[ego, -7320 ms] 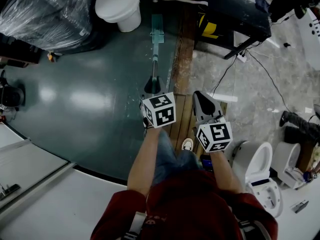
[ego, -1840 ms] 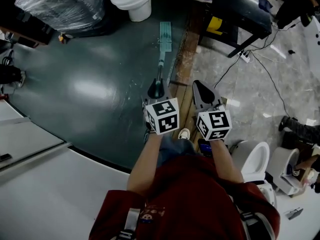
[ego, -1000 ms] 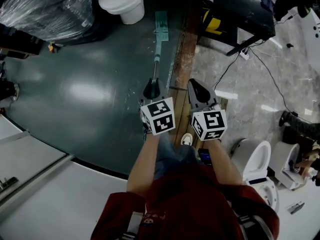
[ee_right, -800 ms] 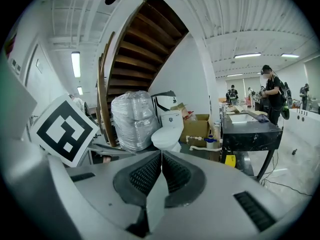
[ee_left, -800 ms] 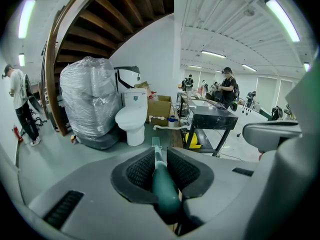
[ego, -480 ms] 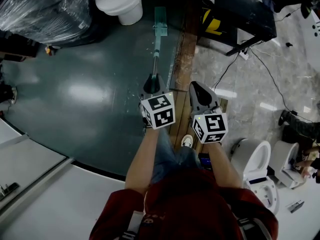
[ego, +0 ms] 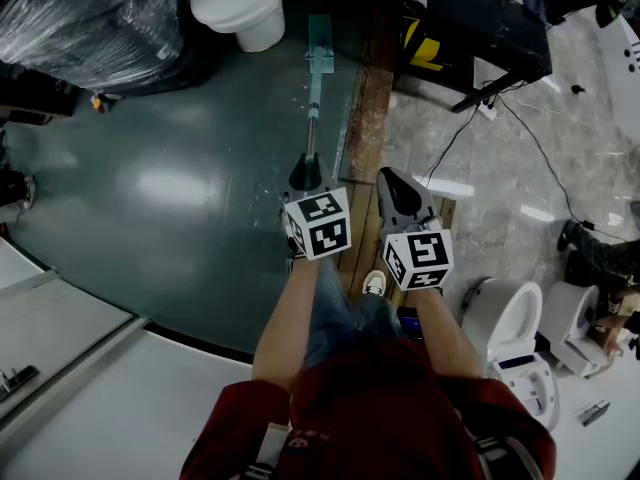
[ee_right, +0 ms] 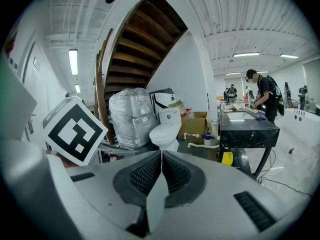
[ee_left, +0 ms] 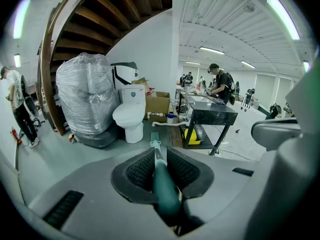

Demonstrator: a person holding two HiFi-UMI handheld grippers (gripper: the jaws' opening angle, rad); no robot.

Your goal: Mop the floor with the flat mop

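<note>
A dark green floor (ego: 180, 188) is seen below, with a wooden strip (ego: 368, 118) along its right edge and a pale stone floor (ego: 520, 168) past that. The handle (ego: 312, 118) of the flat mop (ego: 318, 68) is pinched by the left tongs (ego: 305, 173). From those tongs the handle runs straight ahead and down to the mop head (ego: 320, 53). The mop head lies flat on the green floor, well ahead of the left tongs and just beside the wooden strip.

The right tongs (ego: 398, 190) are held just to the right of the left tongs, apart from the mop. Their jaws are pressed together and nothing is held between them.

A white toilet (ego: 240, 3) is seen ahead and a little to the left of the left tongs, near the mop head. A big bundle wrapped in clear plastic (ego: 90, 18) is stood further to the left. A black bench (ego: 480, 18) is seen ahead of the right tongs, with a yellow thing (ego: 420, 53) under it. A second white toilet (ego: 515, 333) is seen behind and to the right of the right tongs.
</note>
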